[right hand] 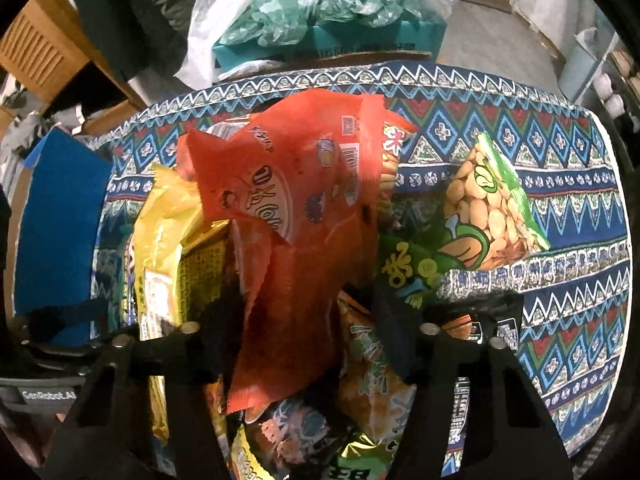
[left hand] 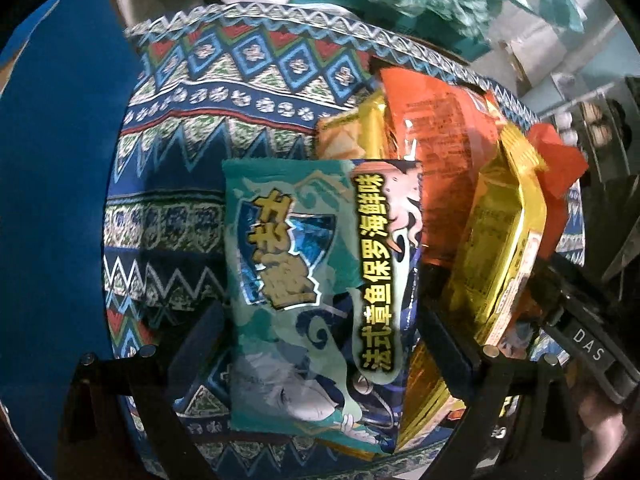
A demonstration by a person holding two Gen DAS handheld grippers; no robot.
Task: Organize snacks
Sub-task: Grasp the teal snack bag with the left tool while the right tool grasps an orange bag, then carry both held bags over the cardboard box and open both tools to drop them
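Left wrist view: the left gripper points forward over a table covered by a patterned cloth. Its two dark fingers enter from the lower left and lower right of the frame, and a teal snack packet stands lengthwise between them. The finger pads lie against the packet's two long edges, so the jaws are pinching it. Right of centre, a heap of snacks leans against the packet: an orange packet in the upper middle and a yellow packet at the right. A blue panel fills the left edge. At the lower right part of the other tool shows.

Right wrist view: the right gripper also points forward across the same cloth. A red packet rises from between its fingers toward the frame's centre; the left finger presses its lower edge, but the right finger stands apart from it, so a firm grip cannot be told. A yellow packet lies left of it, a green peanut packet lies flat on the cloth at the right, and more packets crowd the bottom. A teal box with crumpled plastic sits beyond the table at the top.
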